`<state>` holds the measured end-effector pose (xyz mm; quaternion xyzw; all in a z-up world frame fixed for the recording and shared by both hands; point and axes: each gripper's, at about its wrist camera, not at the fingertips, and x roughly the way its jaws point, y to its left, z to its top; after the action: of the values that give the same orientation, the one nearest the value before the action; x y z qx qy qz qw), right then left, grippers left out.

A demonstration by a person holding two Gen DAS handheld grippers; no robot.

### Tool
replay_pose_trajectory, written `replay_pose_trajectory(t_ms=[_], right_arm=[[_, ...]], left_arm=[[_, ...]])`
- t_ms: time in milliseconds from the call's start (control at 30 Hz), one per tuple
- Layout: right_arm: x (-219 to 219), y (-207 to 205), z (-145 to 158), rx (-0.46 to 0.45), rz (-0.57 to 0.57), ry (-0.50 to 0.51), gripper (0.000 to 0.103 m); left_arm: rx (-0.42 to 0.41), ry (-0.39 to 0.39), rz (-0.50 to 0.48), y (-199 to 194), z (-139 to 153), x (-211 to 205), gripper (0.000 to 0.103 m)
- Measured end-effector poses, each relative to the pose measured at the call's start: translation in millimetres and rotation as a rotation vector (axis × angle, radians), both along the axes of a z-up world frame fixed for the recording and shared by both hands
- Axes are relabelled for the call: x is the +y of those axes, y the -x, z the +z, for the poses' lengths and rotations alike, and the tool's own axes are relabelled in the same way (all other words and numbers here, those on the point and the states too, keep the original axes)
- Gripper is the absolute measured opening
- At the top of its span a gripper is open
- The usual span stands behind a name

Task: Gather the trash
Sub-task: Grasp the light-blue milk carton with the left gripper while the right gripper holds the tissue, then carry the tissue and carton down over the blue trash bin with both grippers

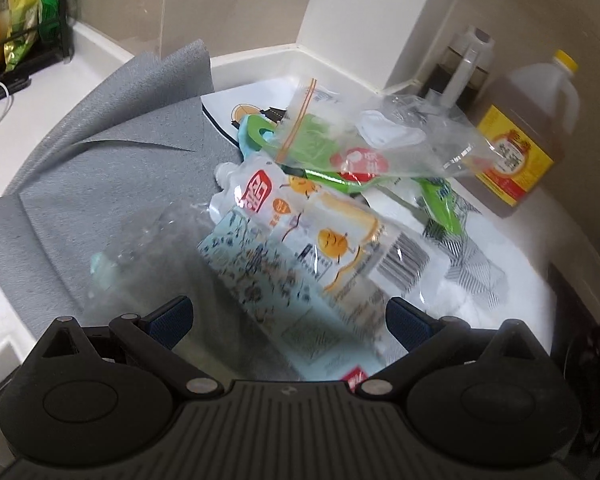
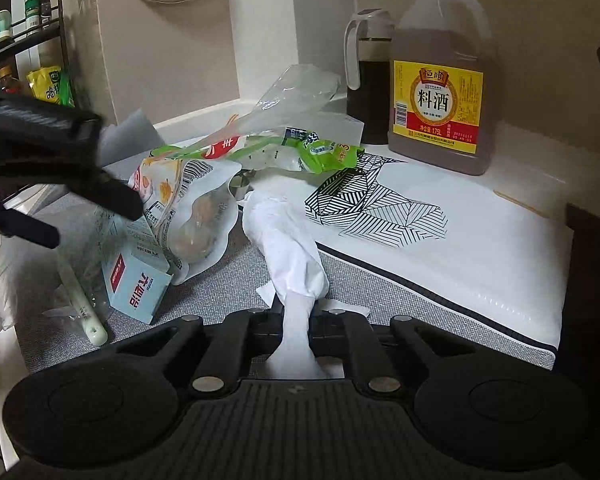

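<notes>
Your right hand-held gripper [image 2: 297, 322] is closed tight on a twisted white tissue [image 2: 288, 240]; the tissue runs forward from between the fingers and lies across the grey mat [image 2: 228, 280], its far end reaching toward the pile of trash. Your left hand-held gripper [image 1: 288, 320] stands wide open, its blue-padded fingers [image 1: 172, 320] spread to either side of a pale blue carton [image 1: 268, 280] and gripping nothing; in the right wrist view it [image 2: 60, 184] hangs over the left part of the pile.

The trash sits heaped on the surface [image 2: 532, 184], partly on the grey mat and partly on a white mat [image 2: 480, 272] printed with a black striped figure; the pile holds the pale blue carton [image 2: 136, 280], a white snack pouch with yellow cartoon faces [image 1: 320, 232], a crumpled clear plastic bag [image 1: 400, 140] and a green wrapper [image 2: 324, 152]; the pouch leans against the carton, and the clear bag lies on top of the green wrapper. A clear plastic bottle [image 1: 140, 264], blurred, lies just left of the carton on the grey mat.

Behind the pile, against the wall, a large jug of cooking wine [image 2: 440, 76] with a yellow cap stands upright; a dark sauce dispenser [image 2: 368, 76] stands just beside it on the left.
</notes>
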<state>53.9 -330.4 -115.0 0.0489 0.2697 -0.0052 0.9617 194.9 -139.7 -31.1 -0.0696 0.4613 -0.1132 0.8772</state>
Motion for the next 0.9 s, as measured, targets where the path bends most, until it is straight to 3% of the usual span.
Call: replay_pose_trajectory(t_ms=[167,233,267,367,500,700,900], right_arm=[[1,1,0,-0.001,-0.001,0.0,0.009],[1,0,0,-0.001,0.0,0.002,0.009],[1,0,-1,-0.001,0.0,0.002,0.009],[1,0,-1,-0.002,0.001,0.0,0.009],[2,1,-1,-0.007,0.001,0.003,0.009],[2,4,0,-0.029,-0.014,0.004,0.009],[-1,8,3,-0.066,-0.041,0.001,0.009]], left_arm=[[0.027,0.02,0.009,-13,-9,-8,0.096],[0.043,0.017,0.029,-17,-15,-9,0.084],[0.048,0.01,0.048,-19,-18,-8,0.072],[0.044,0.036,0.082,-17,-18,1,0.055],[-0.002,0.077,0.013,-4,4,10,0.031],[-0.152,0.107,-0.067,29,49,22,0.031],[-0.186,0.138,-0.106,52,71,31,0.031]])
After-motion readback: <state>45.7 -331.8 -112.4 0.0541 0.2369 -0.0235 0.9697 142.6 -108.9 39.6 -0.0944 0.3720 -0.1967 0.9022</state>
